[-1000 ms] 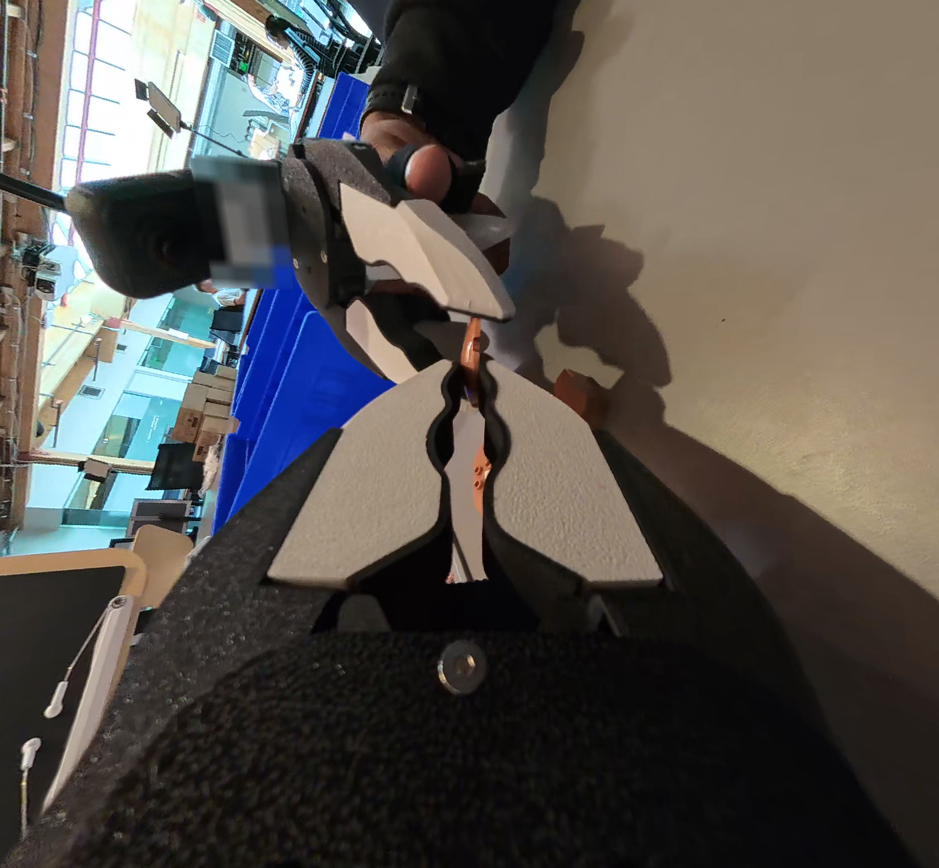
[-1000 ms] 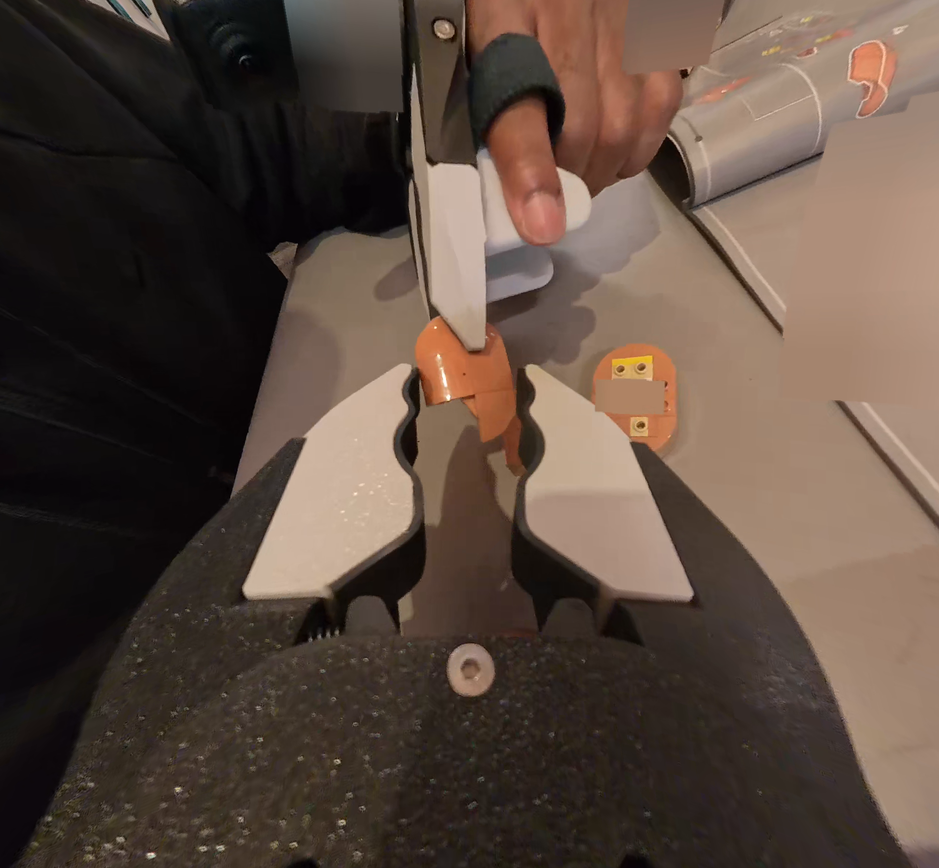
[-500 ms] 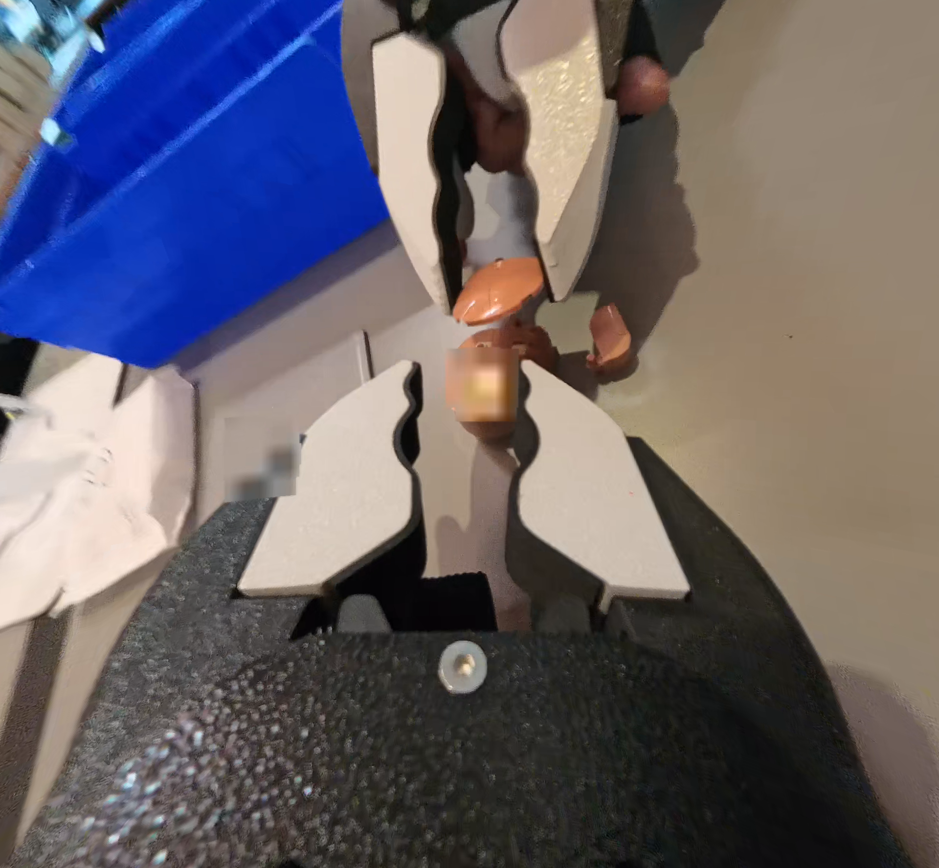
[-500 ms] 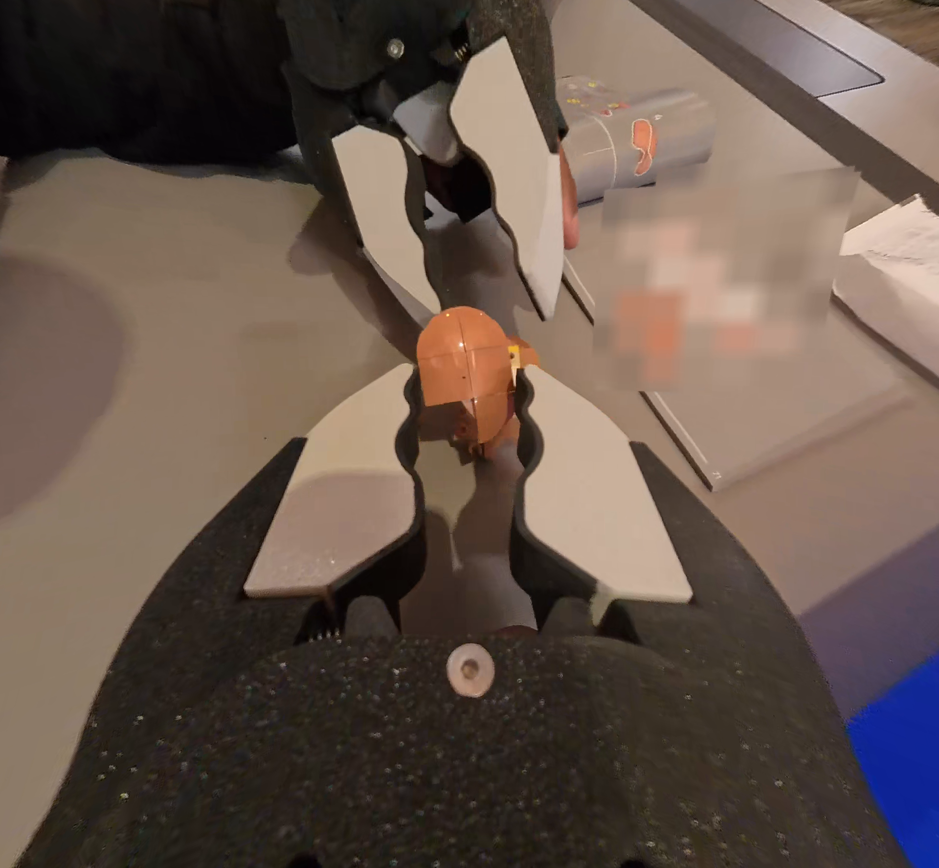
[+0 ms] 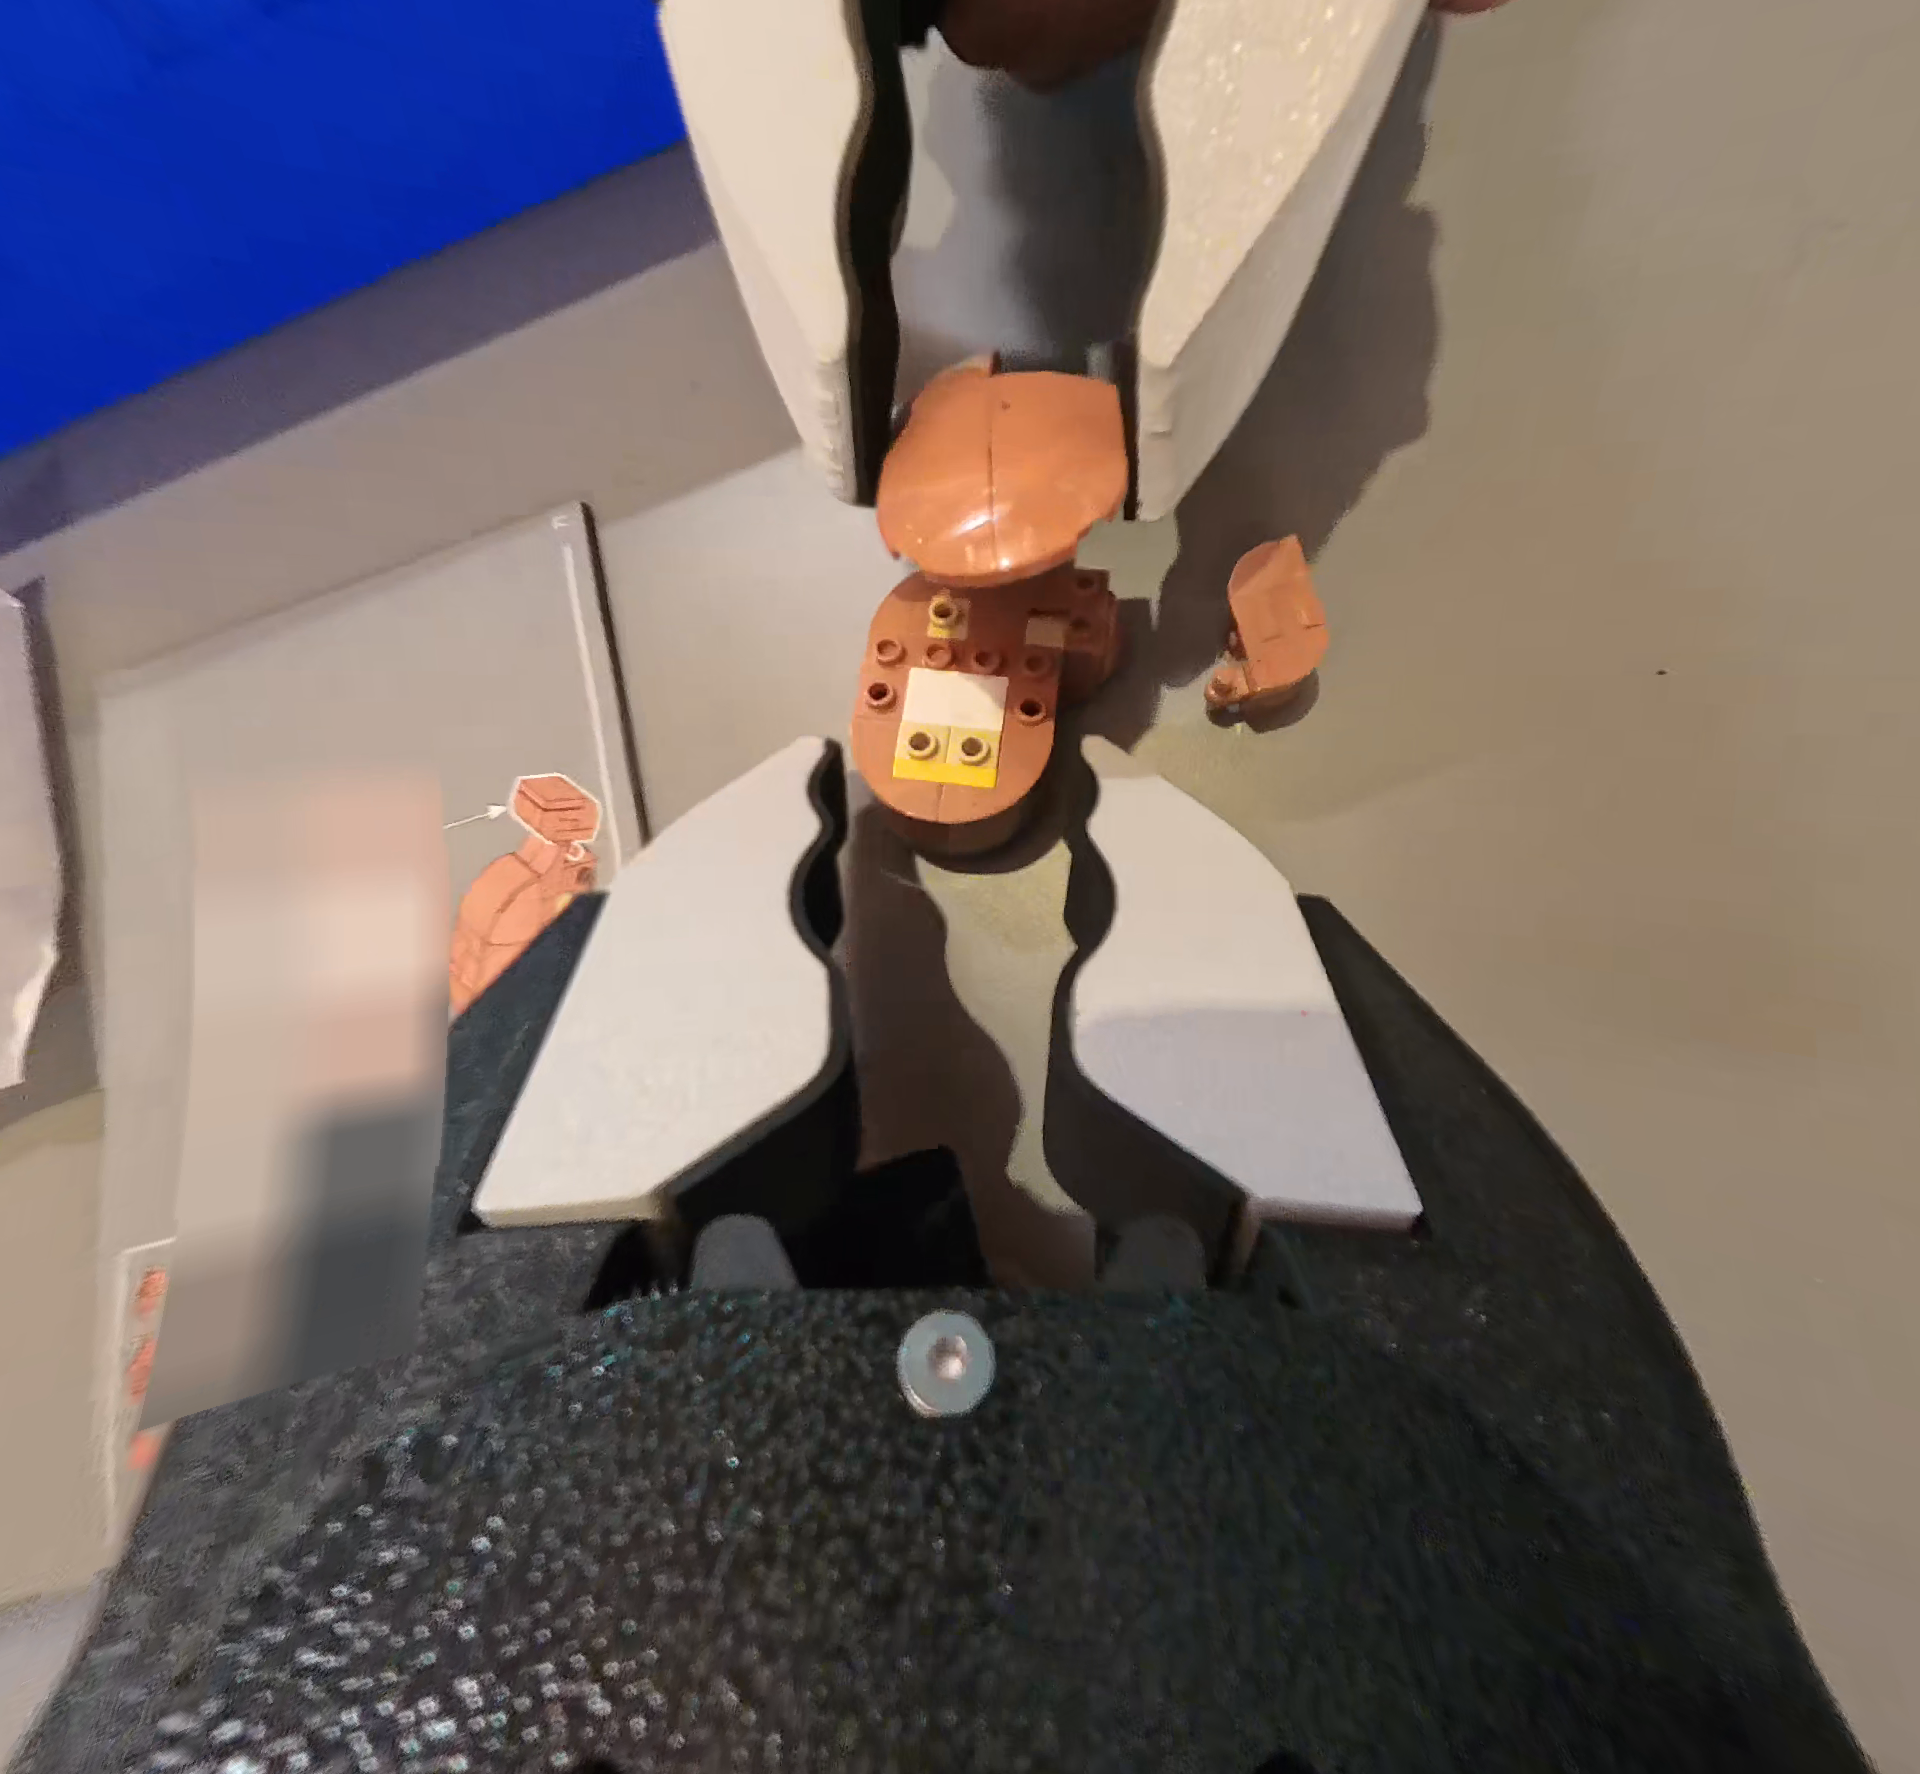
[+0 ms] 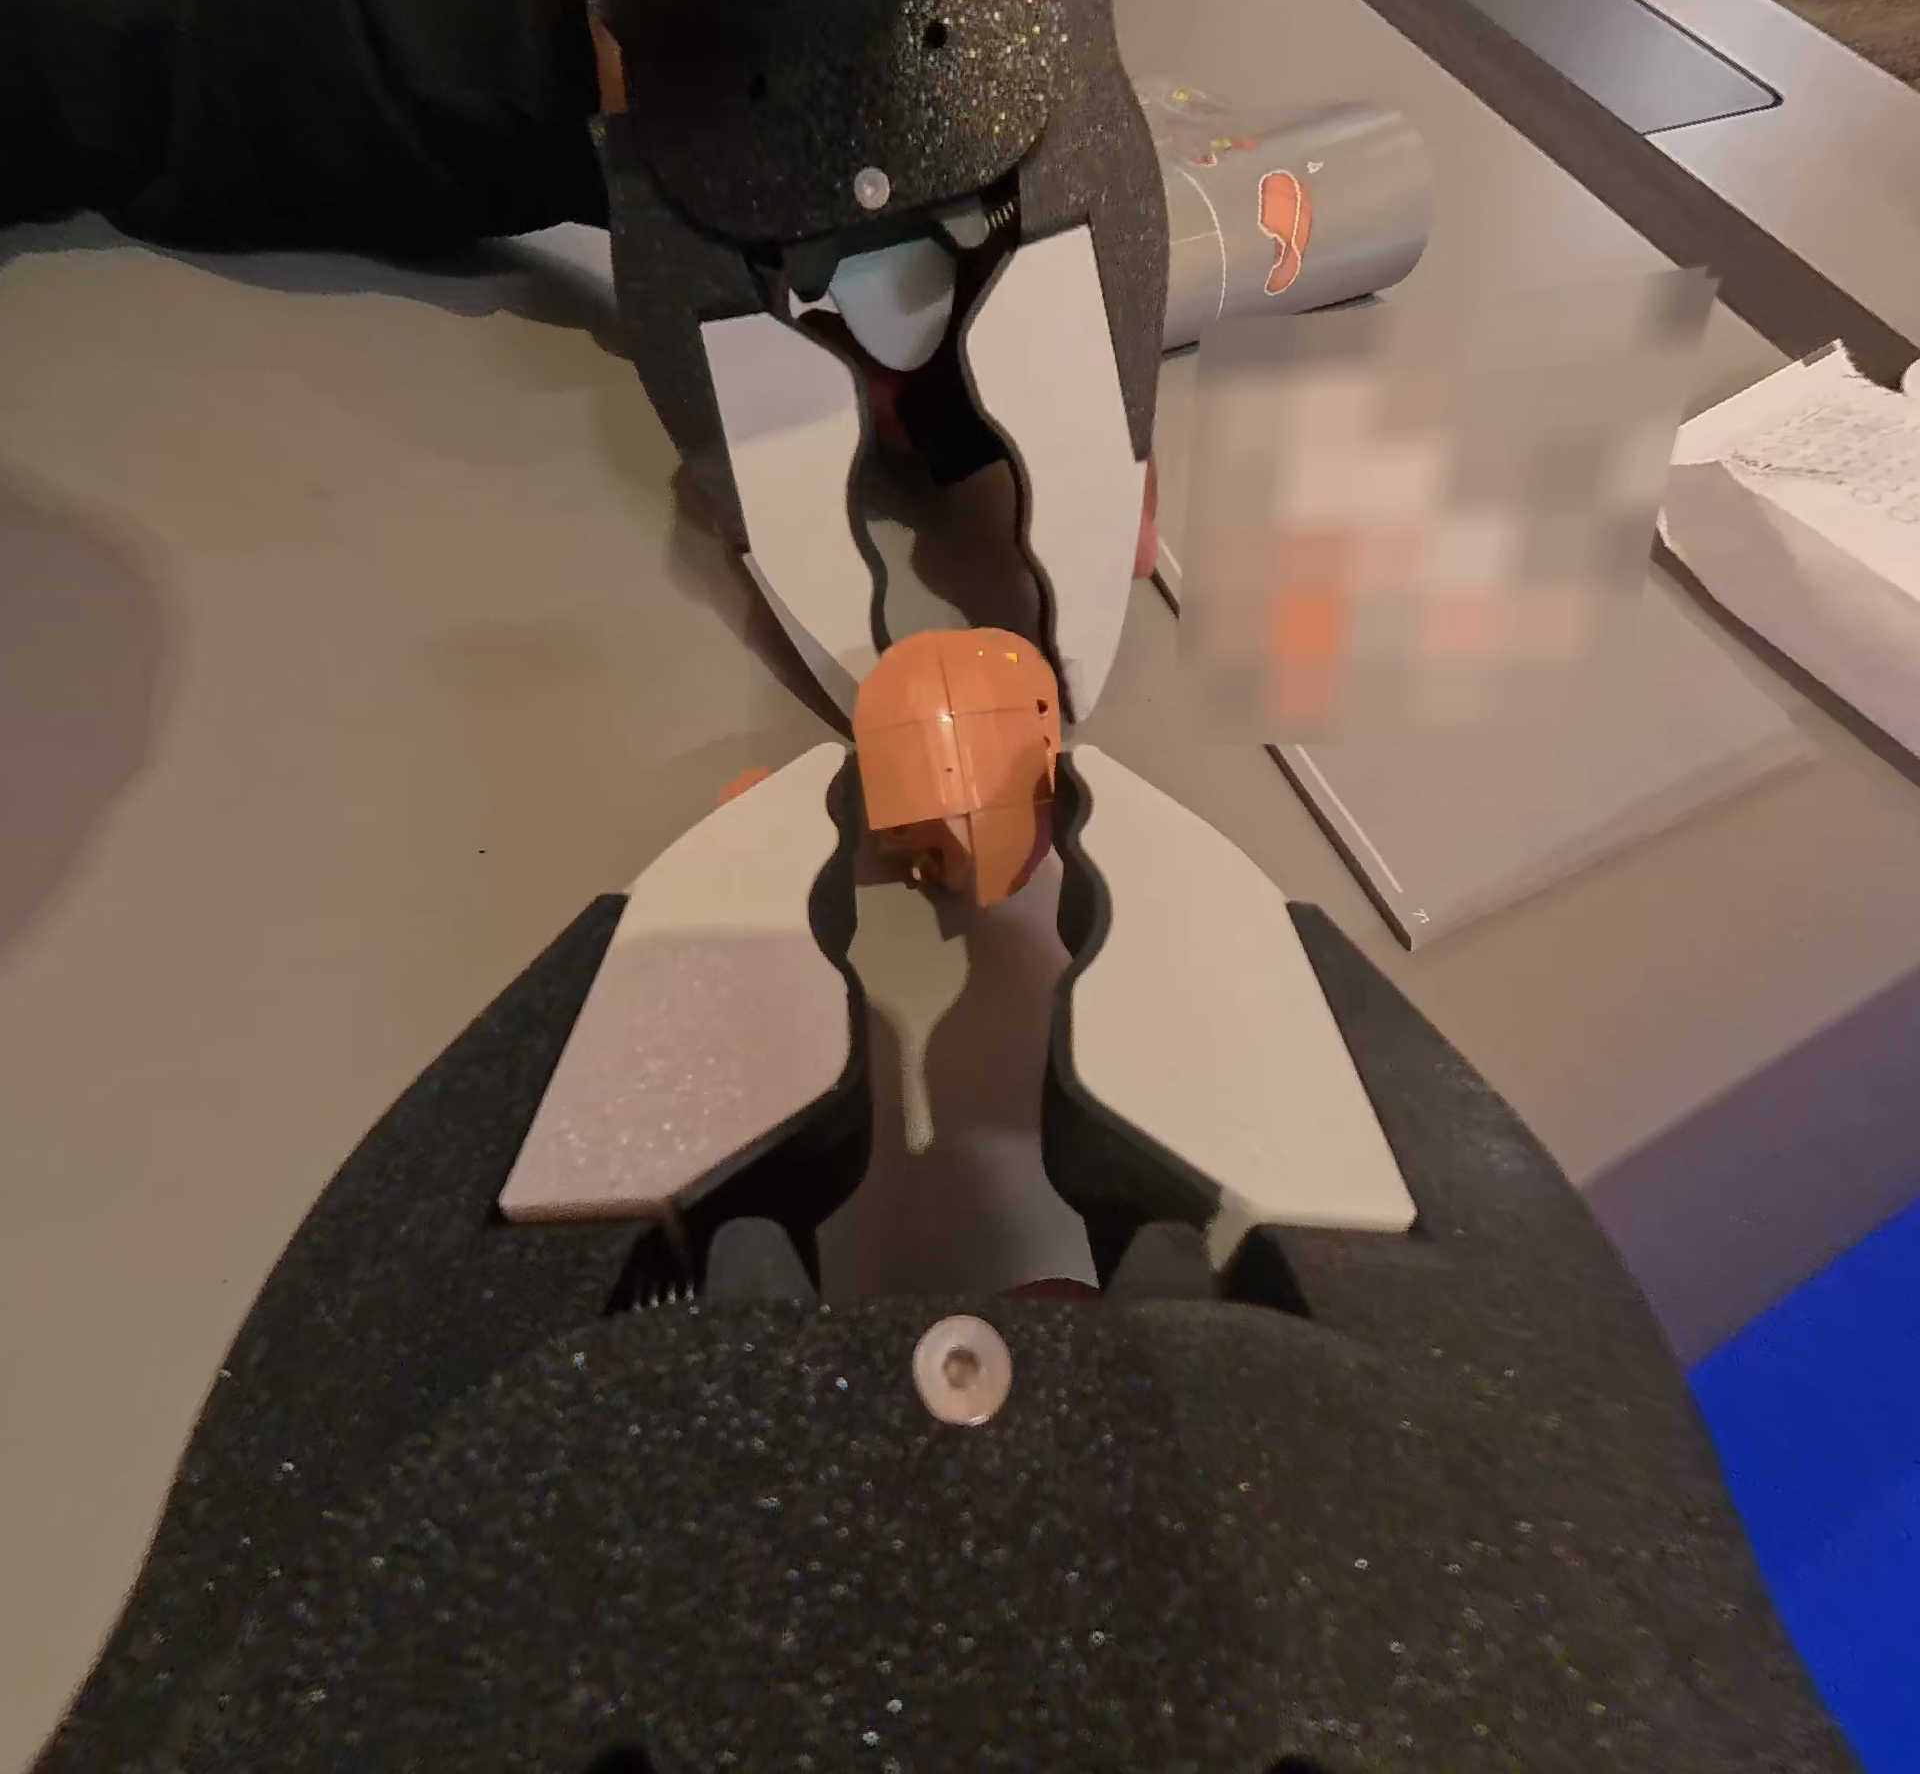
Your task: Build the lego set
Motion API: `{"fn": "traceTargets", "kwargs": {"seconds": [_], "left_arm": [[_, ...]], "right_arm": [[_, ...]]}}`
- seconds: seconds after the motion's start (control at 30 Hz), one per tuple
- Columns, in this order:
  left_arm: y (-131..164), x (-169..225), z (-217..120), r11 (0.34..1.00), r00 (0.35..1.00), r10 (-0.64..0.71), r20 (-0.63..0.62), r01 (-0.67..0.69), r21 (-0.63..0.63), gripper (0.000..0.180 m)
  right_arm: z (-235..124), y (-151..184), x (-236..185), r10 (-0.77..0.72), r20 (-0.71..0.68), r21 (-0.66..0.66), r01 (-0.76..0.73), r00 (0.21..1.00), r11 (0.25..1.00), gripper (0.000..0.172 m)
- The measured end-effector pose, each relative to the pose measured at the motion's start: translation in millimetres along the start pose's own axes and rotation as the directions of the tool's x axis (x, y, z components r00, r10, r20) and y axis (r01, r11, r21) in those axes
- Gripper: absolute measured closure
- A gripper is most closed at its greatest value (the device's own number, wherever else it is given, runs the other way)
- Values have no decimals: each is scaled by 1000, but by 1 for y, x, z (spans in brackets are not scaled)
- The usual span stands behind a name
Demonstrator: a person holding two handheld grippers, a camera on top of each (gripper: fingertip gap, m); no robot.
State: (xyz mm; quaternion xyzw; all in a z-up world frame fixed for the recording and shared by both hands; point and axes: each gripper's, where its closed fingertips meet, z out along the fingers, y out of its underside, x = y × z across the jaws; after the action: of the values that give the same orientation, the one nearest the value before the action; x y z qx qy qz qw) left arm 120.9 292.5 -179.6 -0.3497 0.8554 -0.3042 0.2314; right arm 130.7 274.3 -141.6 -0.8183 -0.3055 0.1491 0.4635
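My right gripper [image 6: 956, 768] is shut on an orange-brown domed brick piece [image 6: 961, 737], with both pads against its sides. In the left wrist view this gripper [image 5: 1003, 467] comes in from the top and holds the dome [image 5: 1003, 488] just above the far end of a brown oval brick base [image 5: 961, 716]. The base has studs and yellow and white tiles and lies on the grey table [image 5: 1610, 841]. My left gripper [image 5: 956, 768] is open, its tips on either side of the base's near end without pressing it. It faces the dome in the right wrist view [image 6: 966, 581].
A small loose brown piece [image 5: 1273, 623] lies right of the base. An open instruction booklet [image 5: 353, 685] lies to the left and also shows in the right wrist view [image 6: 1507, 810]. A blue bin [image 5: 260, 114] stands behind. A white paper stack [image 6: 1818, 498] lies far right. My hands' fingertips stand some 5 centimetres from each other.
A second ago my left gripper was shut on the brown piece between my open right fingers. My right gripper closed on it, my left let go, and both moved over the base.
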Motion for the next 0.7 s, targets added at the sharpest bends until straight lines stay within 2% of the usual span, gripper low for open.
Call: {"fn": "traceTargets", "kwargs": {"seconds": [0.03,0.17,0.33,0.7], "left_arm": [[0,0,1,1000,1000,-9,-9,9,0,146],[-4,3,3,999,999,-33,-23,33,17,146],[-12,3,7,994,995,-98,27,97,56,146],[-25,2,2,982,990,-134,47,127,141,147]], "right_arm": [[0,0,0,-3,-5,-6,2,1000,1000,137],[1,0,2,-14,-34,-28,14,999,1000,137],[3,3,3,-49,-74,-79,43,996,996,137],[5,3,2,-100,-89,-147,86,991,985,137]]}}
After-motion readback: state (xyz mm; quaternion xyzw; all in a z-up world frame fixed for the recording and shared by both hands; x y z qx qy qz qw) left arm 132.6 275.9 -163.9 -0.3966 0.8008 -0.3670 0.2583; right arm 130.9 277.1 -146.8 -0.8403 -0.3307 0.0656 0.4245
